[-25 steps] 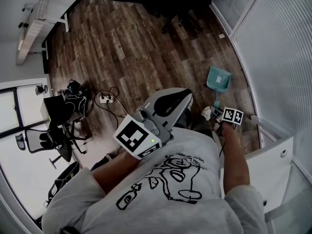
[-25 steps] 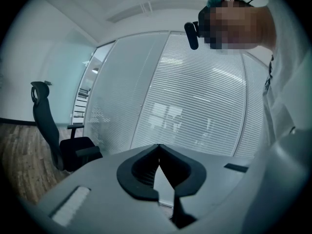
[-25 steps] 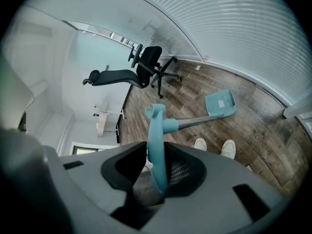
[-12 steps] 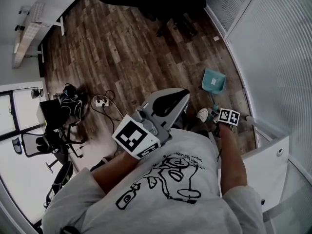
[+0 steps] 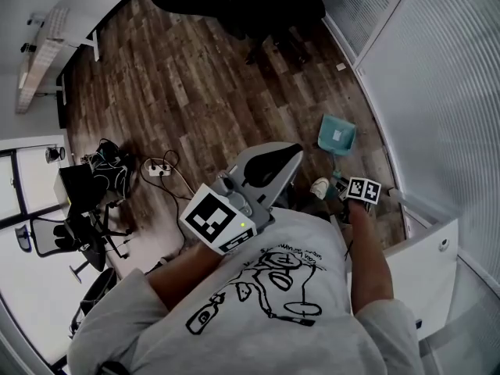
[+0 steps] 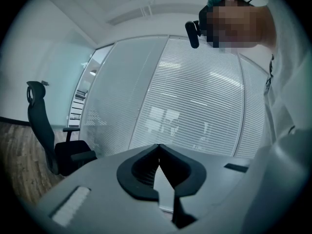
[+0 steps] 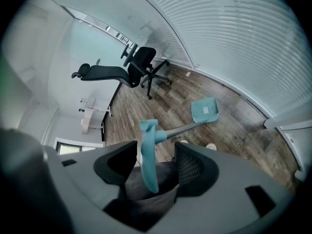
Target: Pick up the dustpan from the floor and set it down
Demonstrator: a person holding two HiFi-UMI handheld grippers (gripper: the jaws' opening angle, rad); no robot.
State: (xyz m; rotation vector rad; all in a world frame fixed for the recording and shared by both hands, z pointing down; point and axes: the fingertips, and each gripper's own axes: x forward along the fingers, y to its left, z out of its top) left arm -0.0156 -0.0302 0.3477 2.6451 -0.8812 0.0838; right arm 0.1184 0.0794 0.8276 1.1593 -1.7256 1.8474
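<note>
Down on the floor, the teal plastic dustpan [image 5: 337, 136] has its scoop resting flat near the foot of the glass wall with horizontal blinds [image 5: 437, 69]. The only thing visible inside the scoop is a small pale label patch. The dark wood-plank floor [image 5: 195, 76] runs across the whole room. Black swivel office chairs [image 5: 266, 6] stand at the far end. A white power strip with looping cables [image 5: 156, 168] lies beside a black bag [image 5: 105, 162], well apart from the dustpan. A white cabinet [image 5: 426, 264] stands at the person's right, against the blinds. The scoop's wide mouth faces away from the person. The long grey handle [image 7: 187, 127] rises from the narrow back edge toward the right gripper [image 5: 345, 187], so the long axis runs from the floor by the wall up to that gripper. The handle ends in a teal grip [image 7: 148, 152], which stands between the jaws of the right gripper. Those jaws have just been opening and now stand wide apart, with a gap showing on either side of the grip and neither pad pressing it. The left gripper [image 5: 291, 153] is held up in front of the chest, roughly level and aimed at the blinds. Its jaws meet at the tips with nothing between them. One pale shoe [image 5: 319, 187] shows on the floor just beside the handle.
</note>
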